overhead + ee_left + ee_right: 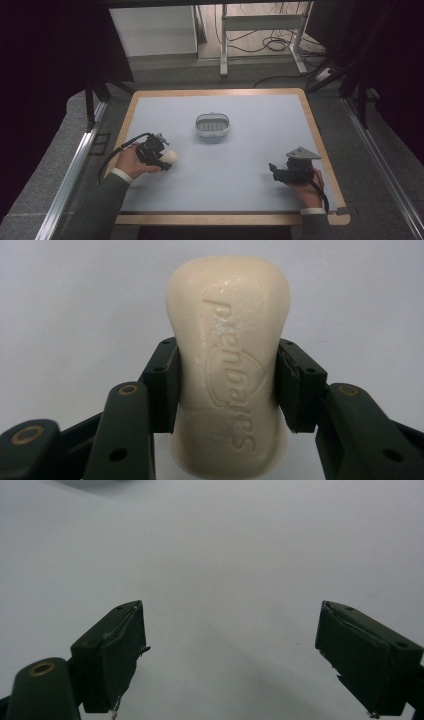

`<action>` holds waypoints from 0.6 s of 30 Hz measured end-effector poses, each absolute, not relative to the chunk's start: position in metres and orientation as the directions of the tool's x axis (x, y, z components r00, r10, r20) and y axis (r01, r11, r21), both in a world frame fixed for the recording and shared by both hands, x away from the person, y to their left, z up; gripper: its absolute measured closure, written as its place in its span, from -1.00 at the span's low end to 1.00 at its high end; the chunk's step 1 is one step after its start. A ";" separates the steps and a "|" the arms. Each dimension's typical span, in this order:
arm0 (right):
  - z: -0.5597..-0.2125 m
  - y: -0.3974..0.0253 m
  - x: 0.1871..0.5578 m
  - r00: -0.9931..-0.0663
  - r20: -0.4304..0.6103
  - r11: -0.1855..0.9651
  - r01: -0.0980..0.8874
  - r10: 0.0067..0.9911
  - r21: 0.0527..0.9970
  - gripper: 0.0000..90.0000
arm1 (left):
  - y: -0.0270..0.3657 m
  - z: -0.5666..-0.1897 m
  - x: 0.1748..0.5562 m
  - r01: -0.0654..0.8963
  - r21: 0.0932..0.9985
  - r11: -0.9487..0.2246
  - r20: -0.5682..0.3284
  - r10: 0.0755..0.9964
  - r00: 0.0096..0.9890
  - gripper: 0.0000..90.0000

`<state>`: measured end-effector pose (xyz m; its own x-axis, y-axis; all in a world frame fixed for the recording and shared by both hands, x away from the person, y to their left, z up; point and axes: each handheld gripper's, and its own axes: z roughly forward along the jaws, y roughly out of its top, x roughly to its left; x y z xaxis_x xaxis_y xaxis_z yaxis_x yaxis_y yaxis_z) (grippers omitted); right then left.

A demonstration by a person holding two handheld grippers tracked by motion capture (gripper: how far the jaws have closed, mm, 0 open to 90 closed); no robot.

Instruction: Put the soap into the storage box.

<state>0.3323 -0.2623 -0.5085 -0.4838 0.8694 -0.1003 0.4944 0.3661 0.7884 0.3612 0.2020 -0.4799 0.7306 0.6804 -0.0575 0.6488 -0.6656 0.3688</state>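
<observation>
A cream bar of soap (230,365) with embossed lettering sits between the two black jaws of my left gripper (227,385), which is shut on its sides. In the high view the soap (170,157) and left gripper (165,159) are at the table's left, just above the pale mat. A grey soap dish (212,125) with a ridged floor stands at the middle of the mat, apart from both grippers. My right gripper (272,168) rests low at the front right. Its jaws (230,655) stand wide open over bare mat, holding nothing.
A pale blue-grey mat (250,150) covers the wooden table (220,219). Metal rails run along both sides of the table. Behind it are a desk frame (260,30) and loose cables on the floor.
</observation>
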 end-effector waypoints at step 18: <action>-0.511 -0.260 0.333 -0.486 -0.110 0.379 0.499 0.867 0.779 -0.72 | 0.198 -0.465 0.391 0.654 0.387 -0.650 -0.046 0.695 0.718 0.11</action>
<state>0.3328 -0.2602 -0.5106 -0.4865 0.8667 -0.1101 0.4991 0.3791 0.7792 0.3911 0.1980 -0.4650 0.7180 0.6945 -0.0462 0.6537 -0.6500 0.3875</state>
